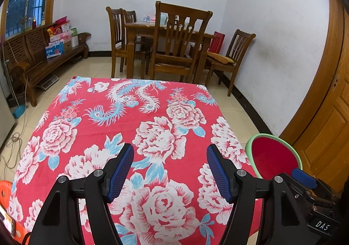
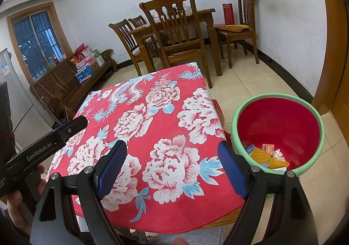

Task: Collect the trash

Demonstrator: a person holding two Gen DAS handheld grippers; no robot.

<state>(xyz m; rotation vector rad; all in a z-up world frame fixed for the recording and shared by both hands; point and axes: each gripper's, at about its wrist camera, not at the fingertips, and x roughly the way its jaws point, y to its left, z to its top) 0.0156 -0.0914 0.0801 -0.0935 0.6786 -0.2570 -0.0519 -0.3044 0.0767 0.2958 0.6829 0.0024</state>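
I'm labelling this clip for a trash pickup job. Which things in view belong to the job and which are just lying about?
Job:
bin
trash in the bin
left gripper, open
right gripper, open

Lying about:
dining chairs
bench boxes
yellow cushion

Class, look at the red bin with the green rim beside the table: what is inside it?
In the bin, at the bottom: yellow foam netting, a small orange packet, crumpled white paper and something blue. The near rim and the right tool hide the rest of the floor.

"GenRobot.AI" on left tool (image 2: 72, 124), "DAS" on right tool (image 1: 304, 177)
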